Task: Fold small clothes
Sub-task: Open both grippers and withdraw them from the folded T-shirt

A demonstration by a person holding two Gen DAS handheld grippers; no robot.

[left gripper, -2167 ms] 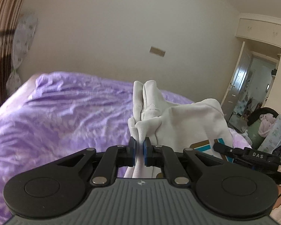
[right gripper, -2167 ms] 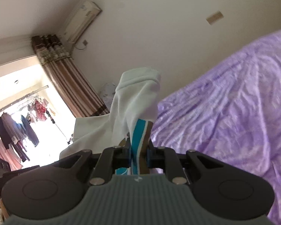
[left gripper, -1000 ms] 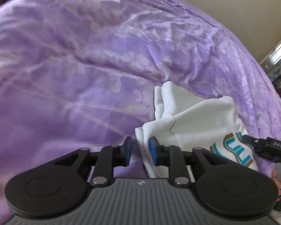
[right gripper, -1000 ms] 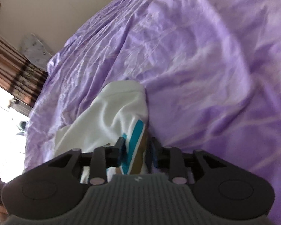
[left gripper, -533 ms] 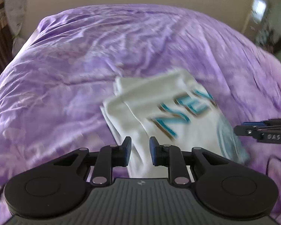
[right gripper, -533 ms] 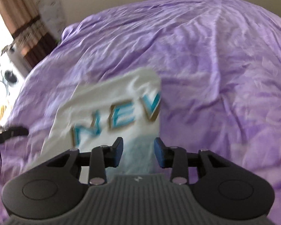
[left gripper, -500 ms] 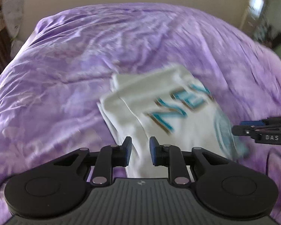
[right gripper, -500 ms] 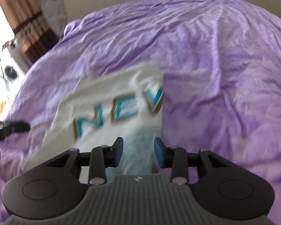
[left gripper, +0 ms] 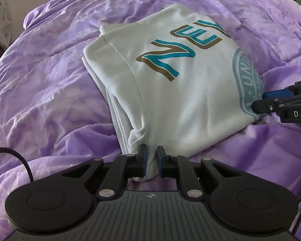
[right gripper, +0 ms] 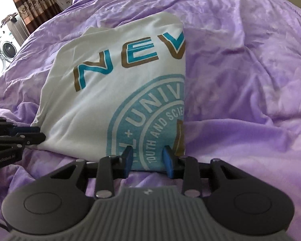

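Item: one white shirt (left gripper: pixel 170 92), printed with teal-and-brown lettering and a round teal seal, lying folded into a compact stack on the purple bedspread (left gripper: pixel 50 80), print side up. Condition: layered edges stacked along the shirt's left side; right edge a straight fold that cuts through the lettering and seal; near left corner puckered. Left gripper (left gripper: pixel 151 161): jaws closing, with the near left corner of the shirt between the blue pads; whether the pads press on the cloth yet I cannot tell. Right gripper (right gripper: pixel 148 161): jaws apart, straddling the near edge at the seal, with gaps showing on both sides of the cloth, so no grip there. Progress, judged: sleeves and sides look tucked in and the stack is already laid flat, so the folding looks mostly done. Outstanding, judged: perhaps one more fold from the near edge upward, or only smoothing the puckered corner and squaring the stack. Other clothes: none in view on the bedspread.
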